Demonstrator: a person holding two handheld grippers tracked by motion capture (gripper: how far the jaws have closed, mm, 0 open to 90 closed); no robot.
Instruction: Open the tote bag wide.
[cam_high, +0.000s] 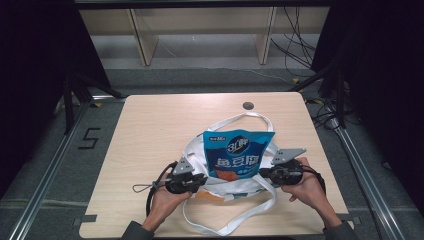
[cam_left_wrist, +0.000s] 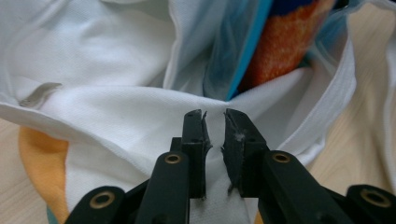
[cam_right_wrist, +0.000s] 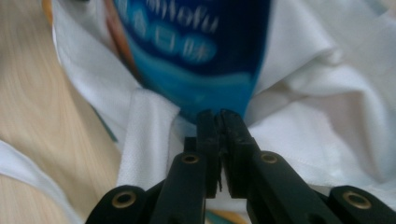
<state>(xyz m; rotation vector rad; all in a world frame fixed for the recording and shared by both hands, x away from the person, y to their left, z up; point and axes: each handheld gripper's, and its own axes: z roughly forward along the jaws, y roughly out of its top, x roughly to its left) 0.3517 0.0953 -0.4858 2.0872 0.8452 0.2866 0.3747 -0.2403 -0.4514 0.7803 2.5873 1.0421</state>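
- Left tongs (cam_left_wrist: 214, 122), jaws slightly parted, with white bag (cam_high: 235, 187) cloth between them; right tongs (cam_right_wrist: 220, 116) clenched on its rim.
- The bag lies near the desk's (cam_high: 150, 130) front edge.
- Blue snack pouch (cam_high: 239, 152) stands upright in it, long axis vertical, printed "3L", "tofu".
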